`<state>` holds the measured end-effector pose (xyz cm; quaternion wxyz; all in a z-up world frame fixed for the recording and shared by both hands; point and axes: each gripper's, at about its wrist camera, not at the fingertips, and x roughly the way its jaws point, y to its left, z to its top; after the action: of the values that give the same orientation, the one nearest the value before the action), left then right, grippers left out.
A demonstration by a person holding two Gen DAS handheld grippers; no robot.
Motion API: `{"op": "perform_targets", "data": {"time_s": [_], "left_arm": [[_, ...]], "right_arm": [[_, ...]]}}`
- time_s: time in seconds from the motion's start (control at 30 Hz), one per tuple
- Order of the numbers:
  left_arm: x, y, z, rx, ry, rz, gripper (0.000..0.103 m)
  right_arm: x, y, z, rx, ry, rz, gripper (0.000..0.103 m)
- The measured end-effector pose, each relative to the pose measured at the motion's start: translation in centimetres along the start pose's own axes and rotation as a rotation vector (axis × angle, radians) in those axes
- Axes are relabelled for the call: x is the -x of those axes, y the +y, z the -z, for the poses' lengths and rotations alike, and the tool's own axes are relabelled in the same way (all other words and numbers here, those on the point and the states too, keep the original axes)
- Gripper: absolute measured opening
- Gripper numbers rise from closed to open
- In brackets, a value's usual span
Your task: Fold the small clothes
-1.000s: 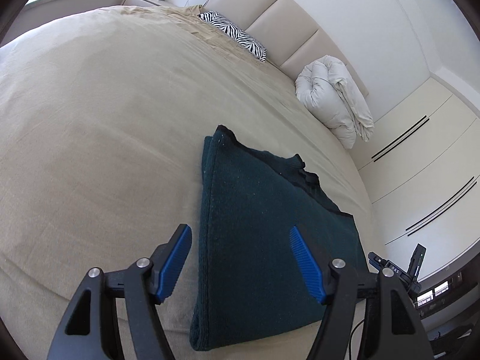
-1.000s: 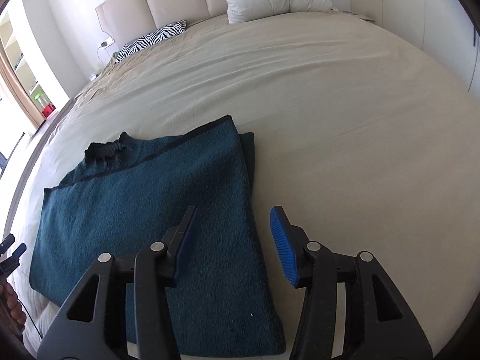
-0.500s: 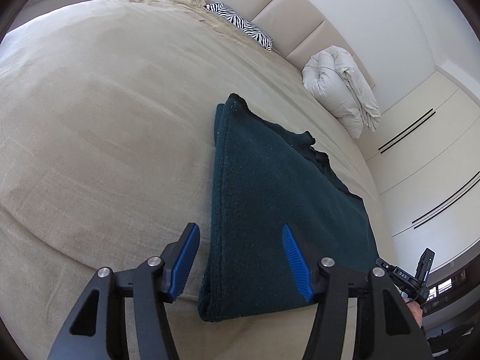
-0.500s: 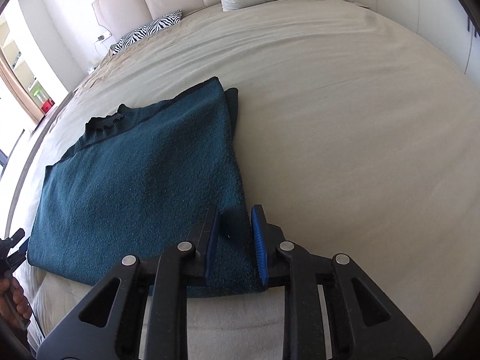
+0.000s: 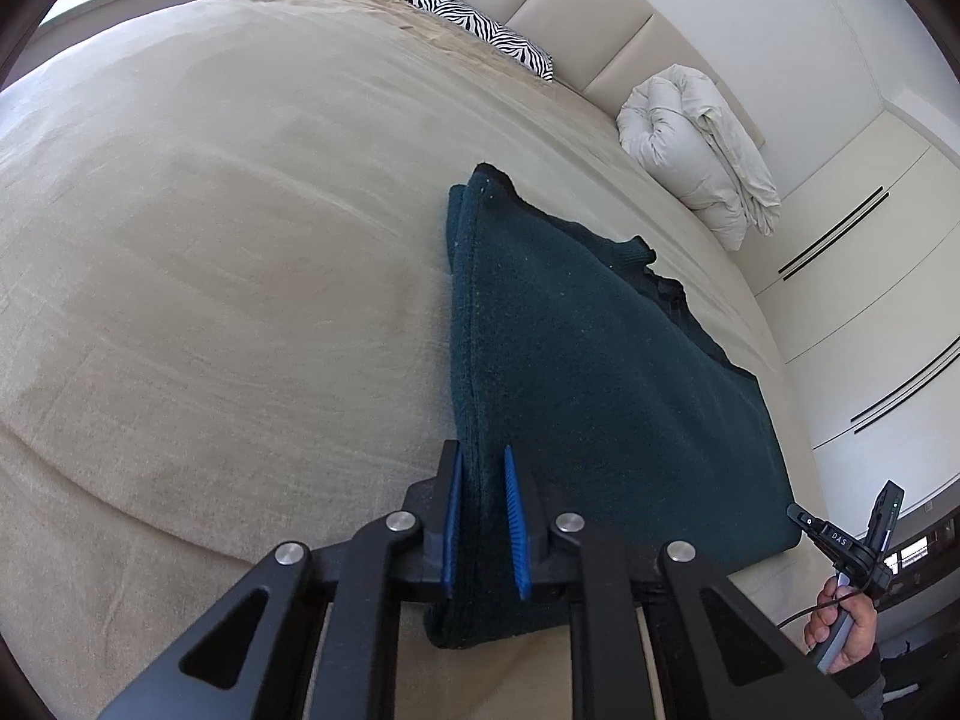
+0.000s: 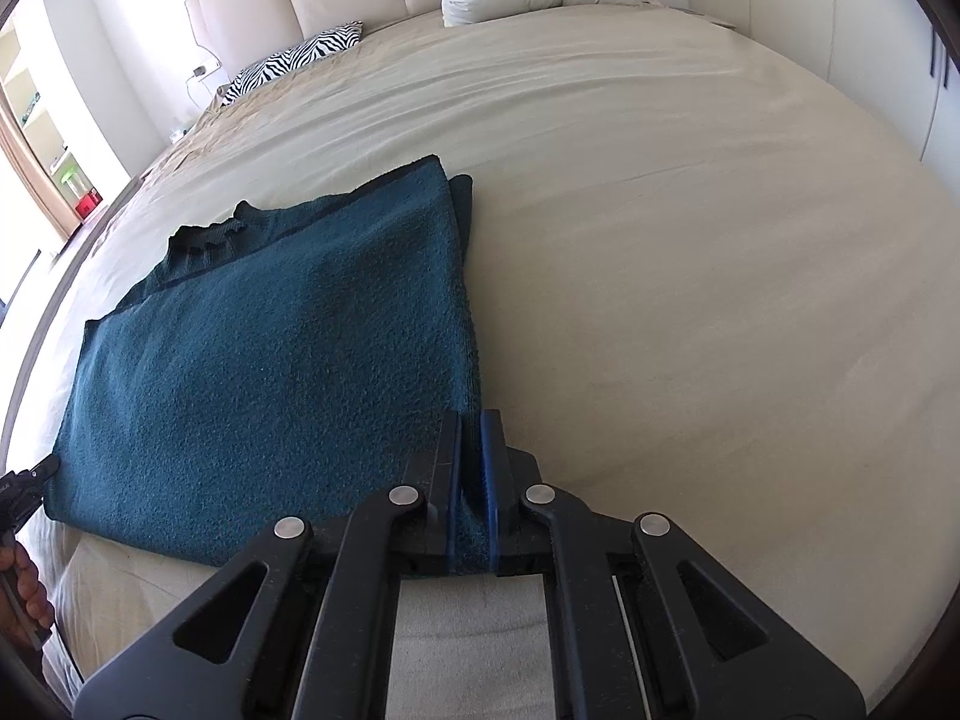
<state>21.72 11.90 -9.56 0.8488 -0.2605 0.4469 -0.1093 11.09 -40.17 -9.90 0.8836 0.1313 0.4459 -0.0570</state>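
Observation:
A dark teal knit sweater [image 5: 600,372] lies folded flat on the beige bed, its black collar toward the headboard. My left gripper [image 5: 482,468] is shut on the sweater's near left corner at the bed's front edge. In the right wrist view the same sweater [image 6: 282,348] spreads to the left, and my right gripper [image 6: 473,429] is shut on its near right corner. The right gripper also shows in the left wrist view [image 5: 852,540], held in a hand at the far right.
The beige bedspread [image 5: 210,270] stretches wide around the sweater. A zebra-print pillow [image 5: 480,30] and a rolled white duvet [image 5: 696,144] lie by the padded headboard. White wardrobes [image 5: 870,276] stand to the right of the bed.
Both grippers moved down to the sweater's near corners and closed on them; the right closed first, then the left.

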Motion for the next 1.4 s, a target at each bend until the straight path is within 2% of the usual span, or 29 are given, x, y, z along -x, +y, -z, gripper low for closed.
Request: {"op": "perform_targets", "data": {"time_s": [0.3, 0.73, 0.93, 1.0, 1.07, 1.27, 1.4], "left_arm": [[-0.1, 0.4, 0.3, -0.014, 0.014, -0.009, 0.012], [0.1, 0.7, 0.9, -0.033, 0.02, -0.013, 0.012], [0.2, 0.7, 1.1, -0.039, 0.018, -0.014, 0.012], [0.2, 0.8, 1.0, -0.033, 0.019, -0.01, 0.012], [0.3, 1.0, 1.0, -0.017, 0.018, -0.001, 0.013], [1.2, 1.0, 1.3, 0.0, 0.006, 0.0, 0.014], [3.4, -0.6, 1.0, -0.052, -0.054, -0.034, 0.013]], "right_arm": [[0.7, -1.5, 1.7, -0.065, 0.01, -0.027, 0.005], [-0.3, -2.3, 3.4, -0.096, 0.004, -0.019, 0.005], [0.1, -3.4, 3.8, -0.152, -0.02, -0.082, 0.011], [0.4, -3.7, 3.8, -0.168, -0.019, -0.086, 0.016], [0.9, -3.8, 3.8, -0.182, -0.021, -0.1, 0.017], [3.6, -3.4, 3.2, -0.186, -0.077, -0.07, 0.017], [5.6, -2.5, 1.7, -0.172, -0.121, -0.086, 0.017]]}}
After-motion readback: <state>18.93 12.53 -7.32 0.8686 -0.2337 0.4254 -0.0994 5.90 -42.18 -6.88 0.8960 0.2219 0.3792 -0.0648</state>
